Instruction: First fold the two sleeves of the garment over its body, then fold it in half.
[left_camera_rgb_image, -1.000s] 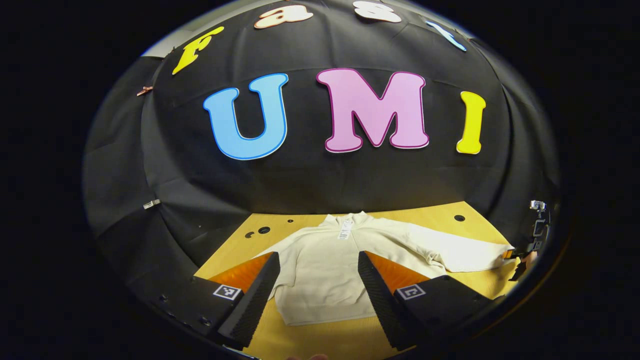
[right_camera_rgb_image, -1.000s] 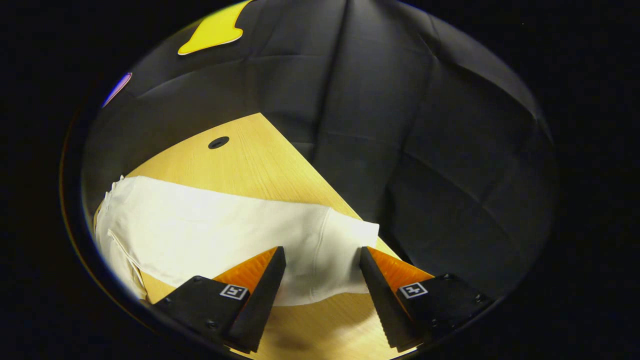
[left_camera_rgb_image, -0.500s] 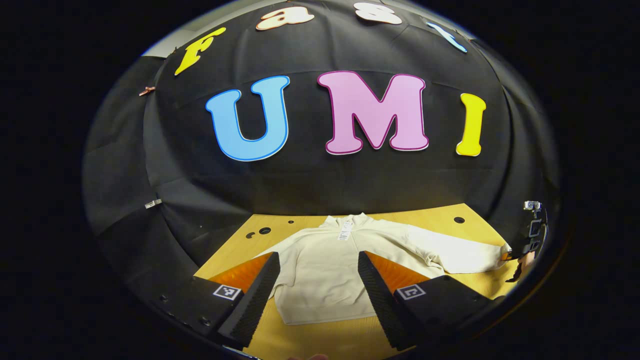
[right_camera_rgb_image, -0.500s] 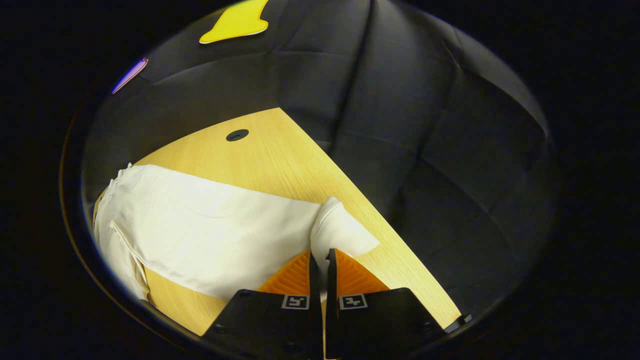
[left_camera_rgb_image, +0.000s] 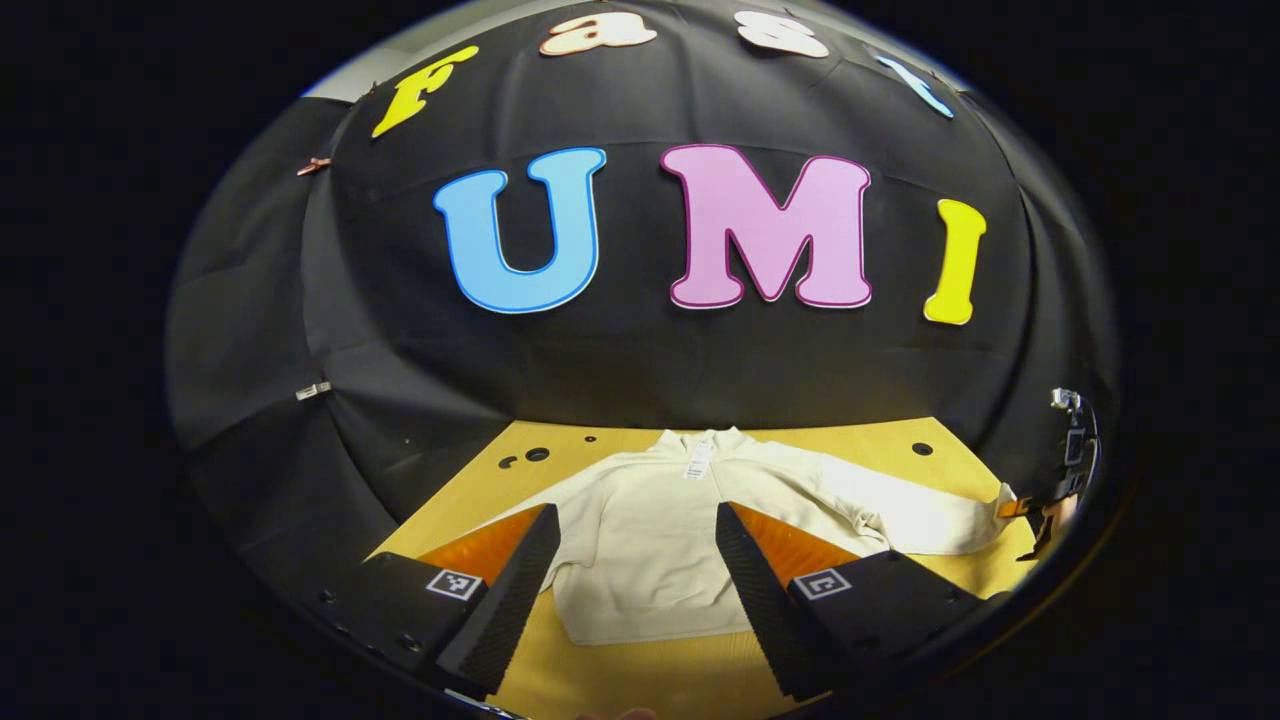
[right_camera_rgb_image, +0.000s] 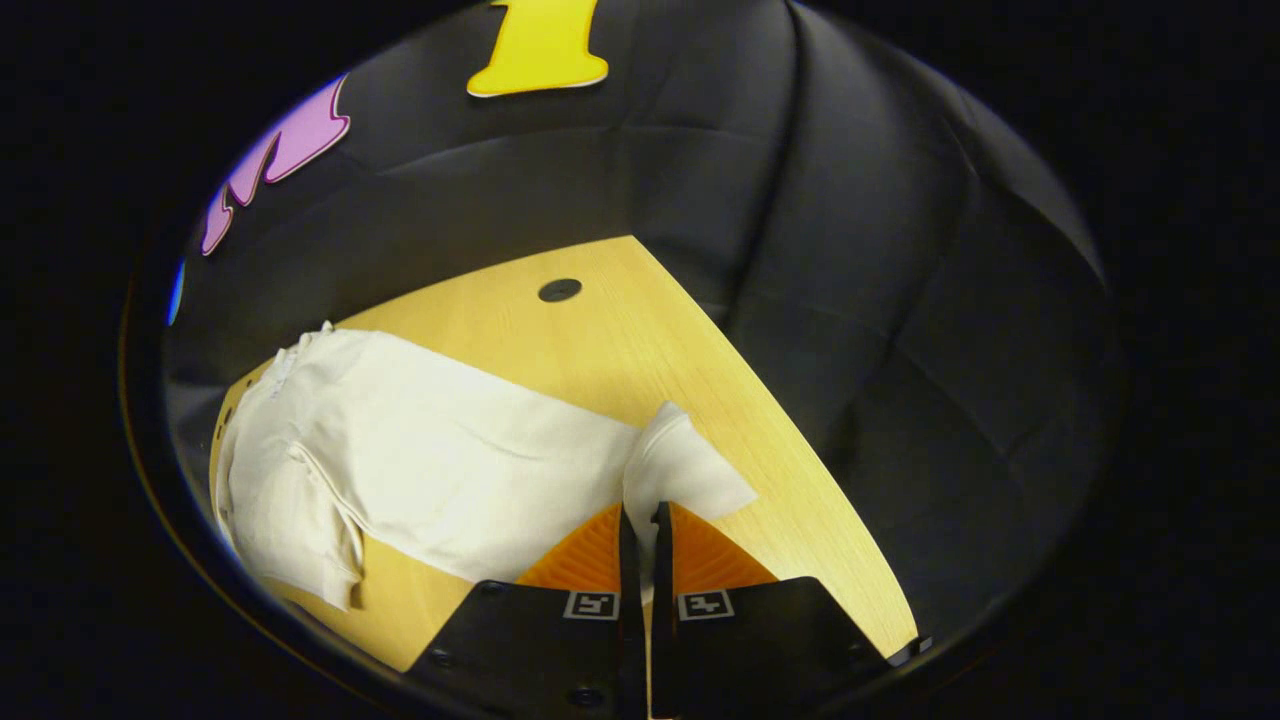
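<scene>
A cream garment (left_camera_rgb_image: 650, 540) lies flat on the wooden table (left_camera_rgb_image: 620, 680), its collar toward the black cloth wall (left_camera_rgb_image: 620, 370) and its hem toward the near edge, with a small white tag (left_camera_rgb_image: 697, 460) at the neckline. In the left gripper view its body sits in the middle of the tabletop; one sleeve (left_camera_rgb_image: 900, 515) stretches out to the side toward the table's far corner, and the other sleeve runs out behind a finger of the left gripper (left_camera_rgb_image: 637, 575), so little of it can be seen. That gripper hangs above the near edge of the table with its two fingers spread wide apart, the garment's lower body showing between them, and touches nothing. At the end of the outstretched sleeve, in the same view, the right gripper (left_camera_rgb_image: 1020, 507) appears small at the rim with part of a hand behind it. In the right gripper view that gripper (right_camera_rgb_image: 640, 525) has its fingers pressed together on the sleeve's cuff (right_camera_rgb_image: 680, 470), which bunches and stands up slightly just ahead of the tips, while the rest of the sleeve (right_camera_rgb_image: 460, 470) runs back across the table to the garment's shoulder. A dark round hole (right_camera_rgb_image: 560, 290) sits in the tabletop beyond the sleeve, near the table's edge, and several more holes (left_camera_rgb_image: 530, 456) mark the far side.
</scene>
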